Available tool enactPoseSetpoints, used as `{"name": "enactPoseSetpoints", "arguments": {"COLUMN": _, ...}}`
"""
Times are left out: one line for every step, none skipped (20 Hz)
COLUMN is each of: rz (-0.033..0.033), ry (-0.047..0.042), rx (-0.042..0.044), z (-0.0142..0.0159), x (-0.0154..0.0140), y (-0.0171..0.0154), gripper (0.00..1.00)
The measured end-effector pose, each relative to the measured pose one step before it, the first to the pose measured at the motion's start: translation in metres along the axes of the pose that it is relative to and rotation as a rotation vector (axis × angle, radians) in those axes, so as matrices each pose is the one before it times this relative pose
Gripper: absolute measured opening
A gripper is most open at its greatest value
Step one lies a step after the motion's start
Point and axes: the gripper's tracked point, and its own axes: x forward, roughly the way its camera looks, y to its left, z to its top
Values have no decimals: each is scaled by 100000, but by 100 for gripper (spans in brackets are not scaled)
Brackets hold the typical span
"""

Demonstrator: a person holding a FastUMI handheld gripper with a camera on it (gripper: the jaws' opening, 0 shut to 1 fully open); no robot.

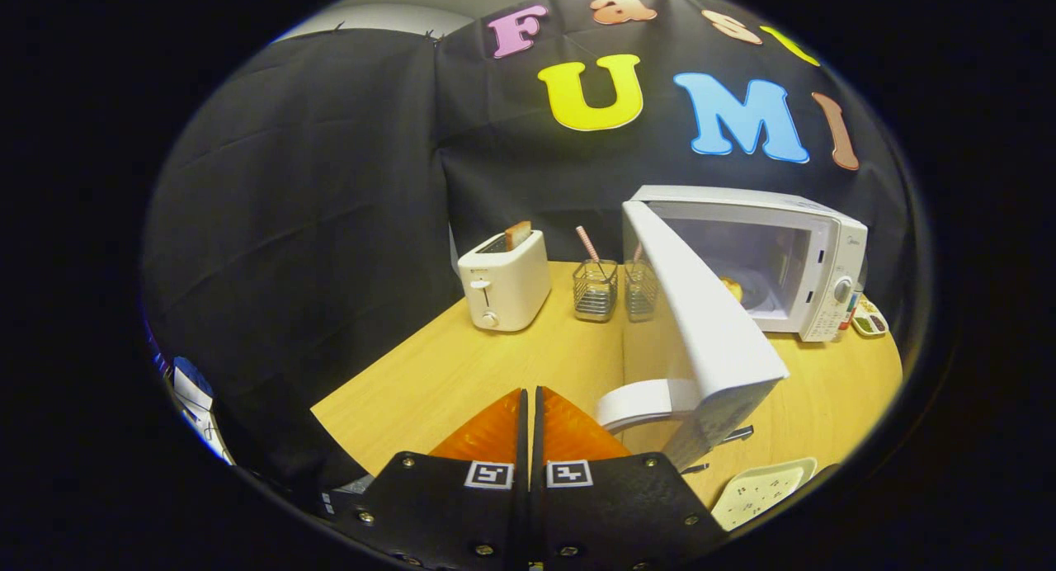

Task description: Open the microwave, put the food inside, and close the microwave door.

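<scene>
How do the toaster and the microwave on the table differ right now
The toaster is the smaller, with a slice sticking up from its top slot; the microwave is the larger box, with food lying inside. The toaster stands just ahead of the gripper, whose fingers are shut on nothing; the microwave sits to the right, its door swung wide open towards the fingers. Both are white and stand on the wooden table.
</scene>
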Motion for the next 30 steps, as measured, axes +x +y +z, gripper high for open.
{"name": "enactPoseSetpoints", "arguments": {"rz": -962, "ry": 416, "rx": 519, "z": -61, "x": -216, "y": -994, "gripper": 1}}
{"name": "enactPoseSetpoints", "arguments": {"rz": -968, "ry": 170, "rx": 795, "z": 3, "x": -197, "y": -1084, "gripper": 1}}
{"name": "enactPoseSetpoints", "arguments": {"rz": -966, "ry": 247, "rx": 886, "z": 57, "x": -206, "y": -1114, "gripper": 1}}
{"name": "enactPoseSetpoints", "arguments": {"rz": -1293, "ry": 44, "rx": 1009, "z": 151, "x": -104, "y": -1188, "gripper": 1}}
{"name": "enactPoseSetpoints", "arguments": {"rz": -1399, "ry": 107, "rx": 1058, "z": 4, "x": -117, "y": -1264, "gripper": 1}}
{"name": "enactPoseSetpoints", "arguments": {"rz": -1232, "ry": 157, "rx": 1074, "z": 146, "x": -89, "y": -1166, "gripper": 1}}
{"name": "enactPoseSetpoints", "arguments": {"rz": -1070, "ry": 98, "rx": 969, "z": -35, "x": -41, "y": -1222, "gripper": 1}}
{"name": "enactPoseSetpoints", "arguments": {"rz": -932, "ry": -32, "rx": 392, "z": 171, "x": 40, "y": -1070, "gripper": 1}}
{"name": "enactPoseSetpoints", "arguments": {"rz": -1141, "ry": 207, "rx": 50, "z": 64, "x": 126, "y": -1106, "gripper": 1}}
{"name": "enactPoseSetpoints", "arguments": {"rz": -889, "ry": 159, "rx": 150, "z": 100, "x": 15, "y": -1044, "gripper": 1}}
{"name": "enactPoseSetpoints", "arguments": {"rz": -824, "ry": -22, "rx": 449, "z": 119, "x": 78, "y": -1007, "gripper": 1}}
{"name": "enactPoseSetpoints", "arguments": {"rz": -504, "ry": -153, "rx": 699, "z": 234, "x": -23, "y": -934, "gripper": 1}}
{"name": "enactPoseSetpoints", "arguments": {"rz": -530, "ry": -137, "rx": 799, "z": 162, "x": 65, "y": -873, "gripper": 1}}
{"name": "enactPoseSetpoints", "arguments": {"rz": -330, "ry": -221, "rx": 552, "z": 238, "x": 7, "y": -814, "gripper": 1}}
{"name": "enactPoseSetpoints", "arguments": {"rz": -343, "ry": 97, "rx": 258, "z": 112, "x": 84, "y": -757, "gripper": 1}}
{"name": "enactPoseSetpoints", "arguments": {"rz": -318, "ry": -114, "rx": 61, "z": 264, "x": 151, "y": -744, "gripper": 1}}
{"name": "enactPoseSetpoints", "arguments": {"rz": -297, "ry": -129, "rx": 222, "z": 123, "x": 34, "y": -744, "gripper": 1}}
{"name": "enactPoseSetpoints", "arguments": {"rz": -148, "ry": -209, "rx": 449, "z": 236, "x": 111, "y": -657, "gripper": 1}}
{"name": "enactPoseSetpoints", "arguments": {"rz": -22, "ry": -169, "rx": 628, "z": 198, "x": 193, "y": -640, "gripper": 1}}
{"name": "enactPoseSetpoints", "arguments": {"rz": -32, "ry": -154, "rx": 423, "z": 211, "x": 204, "y": -611, "gripper": 1}}
{"name": "enactPoseSetpoints", "arguments": {"rz": -211, "ry": -176, "rx": 288, "z": 287, "x": 204, "y": -616, "gripper": 1}}
{"name": "enactPoseSetpoints", "arguments": {"rz": -225, "ry": -296, "rx": 268, "z": 269, "x": 258, "y": -568, "gripper": 1}}
{"name": "enactPoseSetpoints", "arguments": {"rz": -73, "ry": -137, "rx": 384, "z": -59, "x": 410, "y": -516, "gripper": 1}}
{"name": "enactPoseSetpoints", "arguments": {"rz": 152, "ry": -97, "rx": 605, "z": 289, "x": 377, "y": -536, "gripper": 1}}
{"name": "enactPoseSetpoints", "arguments": {"rz": 416, "ry": -267, "rx": 405, "z": 230, "x": 299, "y": -387, "gripper": 1}}
{"name": "enactPoseSetpoints", "arguments": {"rz": 134, "ry": -111, "rx": -39, "z": 319, "x": 358, "y": -357, "gripper": 1}}
{"name": "enactPoseSetpoints", "arguments": {"rz": -211, "ry": -316, "rx": -121, "z": 249, "x": 389, "y": -521, "gripper": 1}}
{"name": "enactPoseSetpoints", "arguments": {"rz": -307, "ry": -266, "rx": -50, "z": 318, "x": 325, "y": -494, "gripper": 1}}
{"name": "enactPoseSetpoints", "arguments": {"rz": -298, "ry": -257, "rx": 137, "z": 226, "x": 308, "y": -393, "gripper": 1}}
{"name": "enactPoseSetpoints", "arguments": {"rz": -254, "ry": -187, "rx": 370, "z": 228, "x": 452, "y": -412, "gripper": 1}}
